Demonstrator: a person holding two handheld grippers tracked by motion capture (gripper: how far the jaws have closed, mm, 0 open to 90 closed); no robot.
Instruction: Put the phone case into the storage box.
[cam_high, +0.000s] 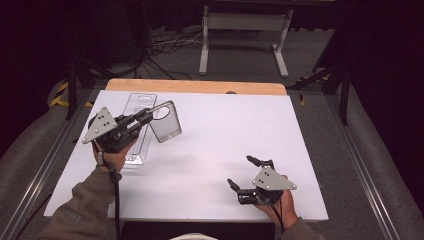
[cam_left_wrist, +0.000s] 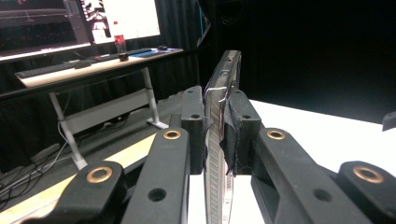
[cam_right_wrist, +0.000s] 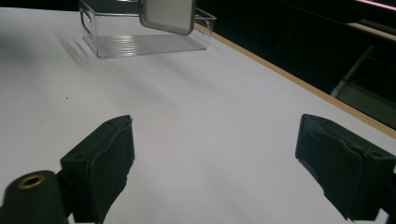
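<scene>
Clear plastic lid (cam_high: 165, 121) hangs at ten o'clock over the counter (cam_high: 210, 150), pinched edge-on by the left hand-held gripper (cam_high: 142, 117) beside its tray (cam_high: 136, 131); thin grip, it may slip; right hand-held gripper (cam_high: 245, 172) gapes empty.

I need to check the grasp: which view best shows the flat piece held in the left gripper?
The left gripper view: the flat piece sits edge-on, clamped between the jaws. The high view shows its face but not the contact; the right gripper view shows one corner.

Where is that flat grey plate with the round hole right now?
In the high view, the flat grey plate with the round hole is on the table's left side, clamped in the left gripper and held above the clear plastic tray.
</scene>
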